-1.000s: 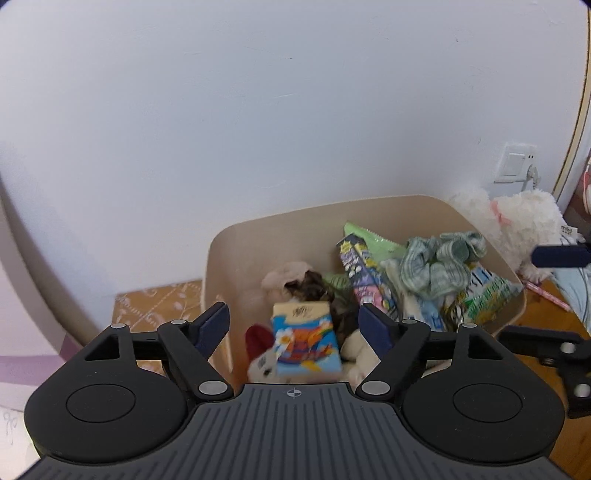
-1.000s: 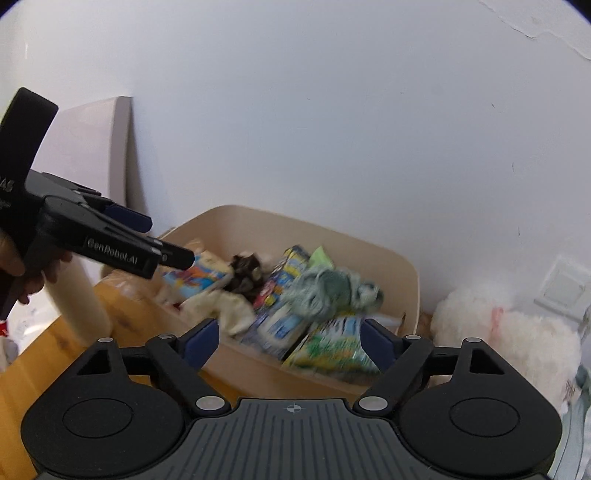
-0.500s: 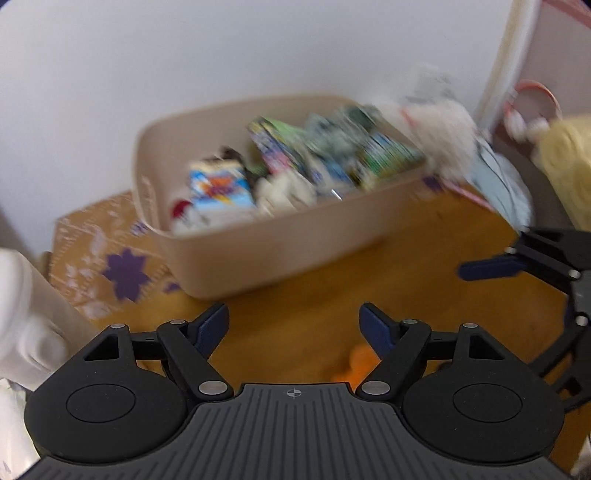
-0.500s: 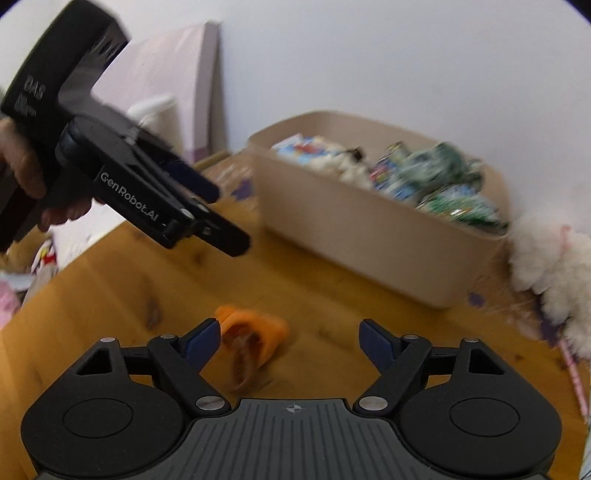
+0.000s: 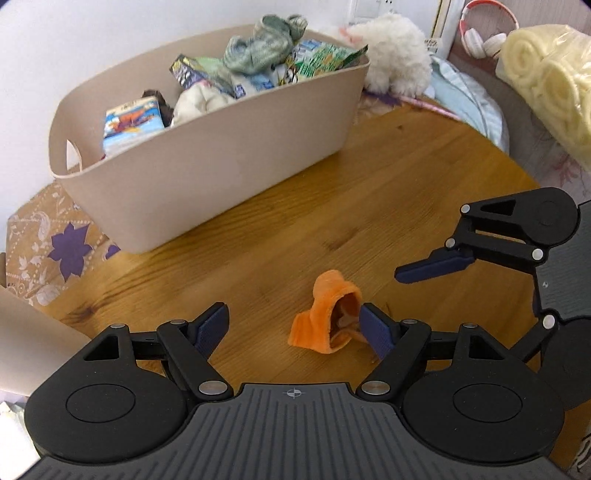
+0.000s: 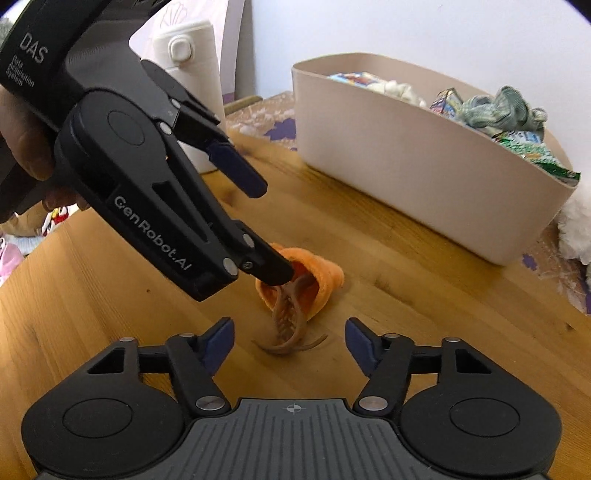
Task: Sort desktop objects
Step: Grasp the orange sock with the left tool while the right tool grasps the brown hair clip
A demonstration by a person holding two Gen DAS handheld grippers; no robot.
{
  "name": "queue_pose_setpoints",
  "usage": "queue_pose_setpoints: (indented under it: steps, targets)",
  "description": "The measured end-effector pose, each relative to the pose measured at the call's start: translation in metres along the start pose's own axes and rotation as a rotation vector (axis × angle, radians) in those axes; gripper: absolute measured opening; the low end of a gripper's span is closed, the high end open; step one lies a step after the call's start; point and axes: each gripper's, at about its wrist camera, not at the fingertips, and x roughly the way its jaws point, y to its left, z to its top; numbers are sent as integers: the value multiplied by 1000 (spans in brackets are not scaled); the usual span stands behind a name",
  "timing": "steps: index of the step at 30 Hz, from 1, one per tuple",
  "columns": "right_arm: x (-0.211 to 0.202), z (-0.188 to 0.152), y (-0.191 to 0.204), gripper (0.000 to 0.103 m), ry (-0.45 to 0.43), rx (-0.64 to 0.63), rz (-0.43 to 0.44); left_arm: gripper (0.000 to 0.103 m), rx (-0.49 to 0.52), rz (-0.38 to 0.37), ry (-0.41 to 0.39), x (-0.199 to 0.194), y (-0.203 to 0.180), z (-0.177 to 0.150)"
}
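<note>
A small orange cloth [image 5: 321, 317] lies crumpled on the round wooden table [image 5: 369, 192], in front of the beige basket [image 5: 221, 158]. A tan claw clip [image 6: 290, 325] sticks out of the orange cloth [image 6: 321, 275]. My left gripper [image 5: 292, 326] is open and angled down, its right pad beside the cloth's opening. In the right wrist view the left gripper [image 6: 273, 232] reaches in from the left, its lower tip at the cloth. My right gripper [image 6: 290, 338] is closing; the clip lies between its pads, which do not touch it.
The basket [image 6: 406, 177] holds several snack packs, a carton and a green cloth. A white plush toy [image 5: 395, 55], headphones [image 5: 480, 33] and yellow rolls [image 5: 546, 81] lie at the back right. A white flask [image 6: 192, 92] stands at the left, on a patterned mat [image 5: 48, 243].
Both grippers have dropped from over the basket and tilted down to the table. The orange cloth and clip have come in between the fingers. The right jaws have narrowed.
</note>
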Motion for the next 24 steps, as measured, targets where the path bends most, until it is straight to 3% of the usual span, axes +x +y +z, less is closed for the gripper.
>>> queue_pose_setpoints:
  steps: [18, 24]
  targets:
    - [17, 1, -2, 51, 38, -8, 21, 79, -11, 11, 44, 17, 10, -1]
    - [17, 1, -2, 45, 31, -20, 21, 74, 2, -11, 25, 23, 8, 0]
